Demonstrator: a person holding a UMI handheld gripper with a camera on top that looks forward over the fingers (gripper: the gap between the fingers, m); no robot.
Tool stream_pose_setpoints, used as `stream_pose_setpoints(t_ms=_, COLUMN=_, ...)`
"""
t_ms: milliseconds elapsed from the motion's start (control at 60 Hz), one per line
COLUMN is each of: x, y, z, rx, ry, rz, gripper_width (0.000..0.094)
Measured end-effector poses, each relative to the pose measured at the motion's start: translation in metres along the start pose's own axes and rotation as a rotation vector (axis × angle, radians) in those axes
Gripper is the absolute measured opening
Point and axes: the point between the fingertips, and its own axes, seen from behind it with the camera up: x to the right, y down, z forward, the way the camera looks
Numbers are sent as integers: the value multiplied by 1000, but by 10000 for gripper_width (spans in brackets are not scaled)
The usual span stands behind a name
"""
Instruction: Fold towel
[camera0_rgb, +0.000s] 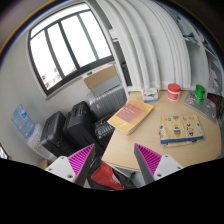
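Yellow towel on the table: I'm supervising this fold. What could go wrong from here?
The yellow towel lies near the table's edge beside the black suitcases; a pull could drag it off. The colourful box sits close beside it; a sweeping fold might knock it. The open tool is short of the towel, so a hasty approach could miss.

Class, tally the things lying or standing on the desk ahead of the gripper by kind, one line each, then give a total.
Yellow towel: 1
Picture board: 1
Red-and-white tub: 1
Green thing, too small to name: 1
Total: 4
The gripper is open, holding nothing, short of the desk.
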Motion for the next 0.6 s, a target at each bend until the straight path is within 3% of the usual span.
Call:
stream_pose_setpoints(t_ms=233, x=56, y=-13, z=29, rx=22, ry=106, rz=-28, gripper_width=814)
stream_pose_setpoints(t_ms=367, x=124, y=-18, z=67, rx=37, ry=227, rz=-119, gripper_width=814)
stream_pose_setpoints(t_ms=600, x=207, y=1, z=143, rx=-11, ry=349, rz=-228, gripper_width=698)
